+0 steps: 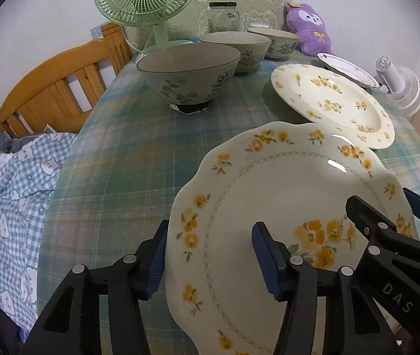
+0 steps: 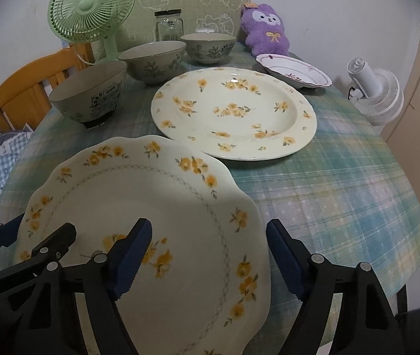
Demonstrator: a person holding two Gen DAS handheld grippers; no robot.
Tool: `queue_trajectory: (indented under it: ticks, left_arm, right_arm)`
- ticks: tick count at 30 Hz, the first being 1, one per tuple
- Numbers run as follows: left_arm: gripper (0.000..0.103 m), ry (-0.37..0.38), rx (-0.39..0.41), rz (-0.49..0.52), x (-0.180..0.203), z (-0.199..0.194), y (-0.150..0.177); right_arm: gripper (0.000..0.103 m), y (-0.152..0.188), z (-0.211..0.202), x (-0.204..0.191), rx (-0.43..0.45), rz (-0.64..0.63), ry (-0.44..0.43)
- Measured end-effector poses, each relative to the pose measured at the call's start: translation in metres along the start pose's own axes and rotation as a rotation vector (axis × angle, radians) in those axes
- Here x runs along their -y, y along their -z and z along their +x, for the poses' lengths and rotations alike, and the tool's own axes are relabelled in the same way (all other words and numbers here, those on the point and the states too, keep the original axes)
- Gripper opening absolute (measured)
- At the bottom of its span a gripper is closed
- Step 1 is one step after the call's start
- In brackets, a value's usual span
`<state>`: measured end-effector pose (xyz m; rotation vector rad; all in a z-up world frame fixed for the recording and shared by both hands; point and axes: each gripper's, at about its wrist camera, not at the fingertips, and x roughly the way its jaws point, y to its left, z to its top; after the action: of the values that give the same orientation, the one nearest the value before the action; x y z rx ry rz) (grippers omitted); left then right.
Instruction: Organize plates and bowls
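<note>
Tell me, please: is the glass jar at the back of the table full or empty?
Empty, as far as visible. The glass jar is see-through, the green board behind shows through it, and a dark lid sits on it.

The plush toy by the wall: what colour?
Purple plush toy, clearest in the right wrist view.

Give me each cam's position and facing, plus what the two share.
Left wrist: on the left gripper, looking down the table over the scalloped plate's left rim; its own fingers and the right gripper show.
Right wrist: on the right gripper, at the same plate's right rim; the left gripper shows.
Shared: plates, three bowls, fan, jar, plush.
</note>
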<state>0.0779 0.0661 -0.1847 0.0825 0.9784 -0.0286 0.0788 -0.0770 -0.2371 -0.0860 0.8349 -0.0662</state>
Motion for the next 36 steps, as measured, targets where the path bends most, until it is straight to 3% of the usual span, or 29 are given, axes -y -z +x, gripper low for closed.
queue_trajectory:
  ticks: [19, 28, 36]
  left_arm:
    - [0.052, 0.003, -0.034, -0.039, -0.005, 0.0, -0.003]
    - [0.046, -0.013, -0.029, -0.034, -0.006, -0.004, -0.004]
    - [0.043, -0.017, -0.017, -0.032, -0.008, -0.01, -0.006]
  right_arm:
    - [0.076, -0.006, 0.009, 0.002, -0.051, 0.043, -0.007]
    - [0.062, -0.007, 0.008, 0.008, -0.073, 0.063, 0.022]
    - [0.06, -0.008, 0.0, 0.006, -0.058, 0.053, 0.031]
